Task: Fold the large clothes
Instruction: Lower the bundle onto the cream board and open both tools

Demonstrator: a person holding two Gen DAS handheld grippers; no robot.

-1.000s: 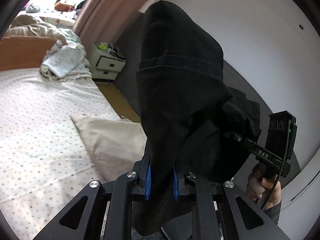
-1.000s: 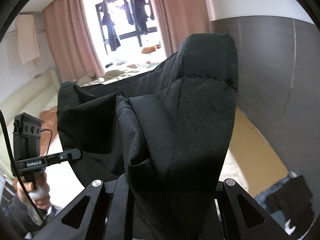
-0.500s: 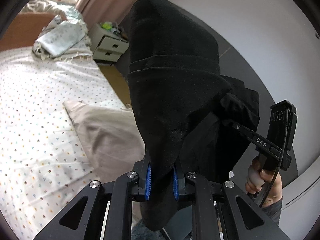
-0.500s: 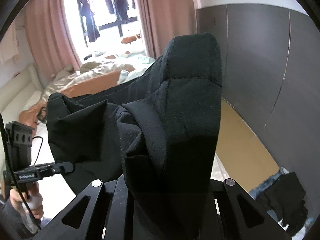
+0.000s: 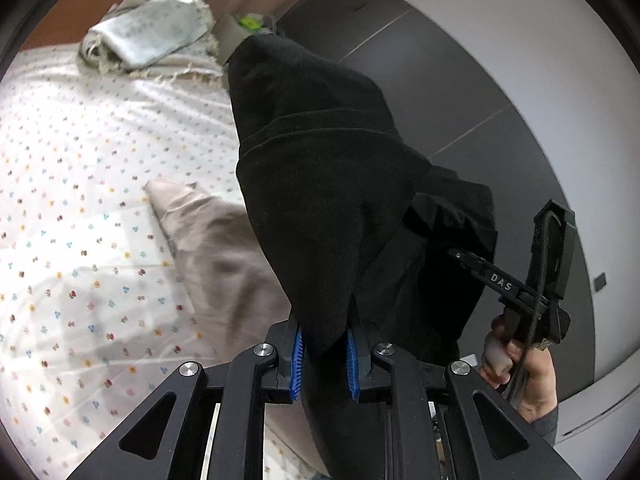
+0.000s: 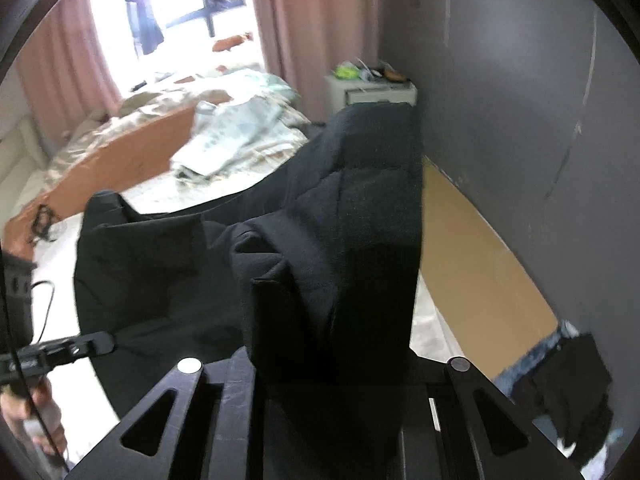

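Both grippers, left and right, clamp the black garment above the bed; lowering it level and taut should prevent creases.

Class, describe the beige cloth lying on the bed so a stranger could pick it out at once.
Start at the bed's dotted sheet. Beside the hanging black garment lies the beige cloth, flat and wrinkled. Unlike the pale patterned bundle farther up, it is plain and unprinted.
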